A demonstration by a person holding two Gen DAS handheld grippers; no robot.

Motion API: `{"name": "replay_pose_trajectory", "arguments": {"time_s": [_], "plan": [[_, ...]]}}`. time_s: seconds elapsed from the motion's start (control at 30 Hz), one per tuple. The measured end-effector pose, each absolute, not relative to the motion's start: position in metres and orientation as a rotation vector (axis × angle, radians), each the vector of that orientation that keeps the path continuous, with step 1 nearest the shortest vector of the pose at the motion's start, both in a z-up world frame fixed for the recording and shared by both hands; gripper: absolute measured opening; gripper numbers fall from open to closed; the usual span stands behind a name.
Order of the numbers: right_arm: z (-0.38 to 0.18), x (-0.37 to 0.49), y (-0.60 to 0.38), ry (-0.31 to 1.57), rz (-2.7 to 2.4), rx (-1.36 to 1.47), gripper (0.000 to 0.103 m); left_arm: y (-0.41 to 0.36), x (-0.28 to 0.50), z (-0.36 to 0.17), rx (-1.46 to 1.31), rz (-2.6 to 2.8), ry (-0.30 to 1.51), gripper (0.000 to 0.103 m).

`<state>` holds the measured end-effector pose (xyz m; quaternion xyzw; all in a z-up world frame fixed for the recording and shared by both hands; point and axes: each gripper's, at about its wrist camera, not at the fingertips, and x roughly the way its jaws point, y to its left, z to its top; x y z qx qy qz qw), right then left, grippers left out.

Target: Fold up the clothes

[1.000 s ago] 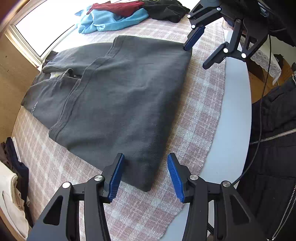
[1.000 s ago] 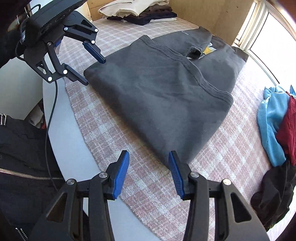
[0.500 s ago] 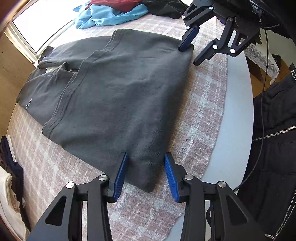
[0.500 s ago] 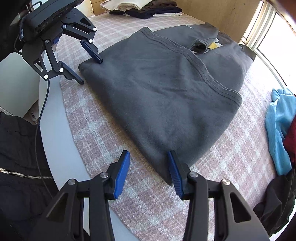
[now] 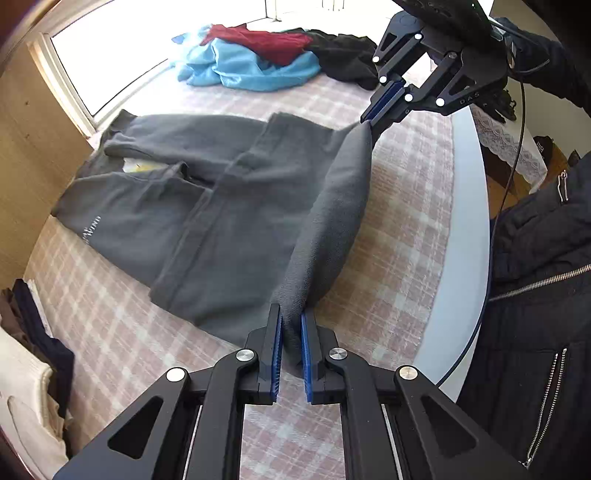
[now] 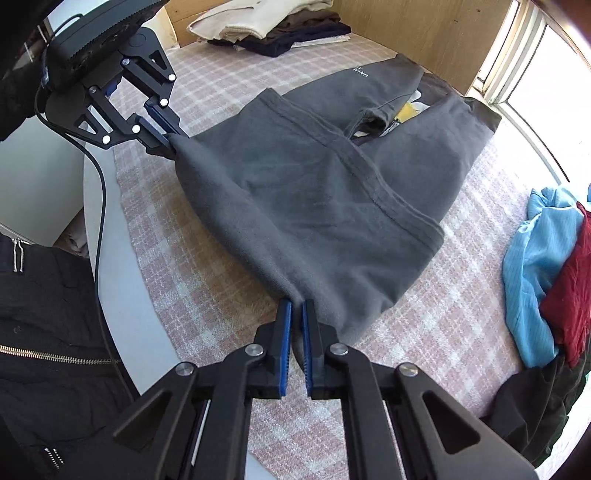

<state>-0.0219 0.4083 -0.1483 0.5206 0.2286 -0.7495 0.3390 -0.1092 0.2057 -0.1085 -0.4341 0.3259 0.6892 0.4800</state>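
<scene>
**Two grippers pinching one grey garment by its near fold**

Left gripper (image 5: 291, 325) is closing its jaws on a corner of the grey sweatshirt (image 5: 221, 206), cloth bunched between the blue pads, near fully shut. Right gripper (image 6: 297, 314) is clamping the other corner of the same folded edge, jaws nearly together with fabric between them. The edge strung between the two tools is lifting off the cloth; the rest of the sweatshirt is lying flat beyond the fingertips, sleeves folded in at the far end.

Count: one grey sweatshirt, two grippers, one pink plaid tablecloth (image 5: 399, 229) under it, on one round white table (image 5: 469, 221).

Ahead of the left gripper, past the sweatshirt, one loose pile (image 5: 266, 55) is sitting: one blue piece, one red, one black. In the right wrist view that pile is off to the right of the tool.

One folded stack (image 6: 273, 26) is lying beyond the right gripper at the far edge, cream on top, dark pieces under; exact number unclear.

Person in a black zipped jacket (image 5: 543, 280) is standing beside the table, behind both tools.
</scene>
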Motion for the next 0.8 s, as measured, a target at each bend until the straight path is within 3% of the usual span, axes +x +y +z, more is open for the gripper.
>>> {"name": "replay_pose_trajectory", "arguments": {"time_s": [0.2,0.37,0.8], "plan": [[-0.078,-0.096,0.406,0.545,-2.135,1.235,0.006,0.219,-0.194,-0.052,-0.944,1.84,0.8,0.008],[-0.052,-0.188,0.389,0.519,-2.229,1.182,0.006,0.226,-0.28,-0.053,-0.954,1.903,0.783,0.008],[-0.132,-0.422,0.396,0.308,-2.169,1.393,0.005,0.237,-0.47,-0.137,-1.166,1.811,0.67,0.007]]}}
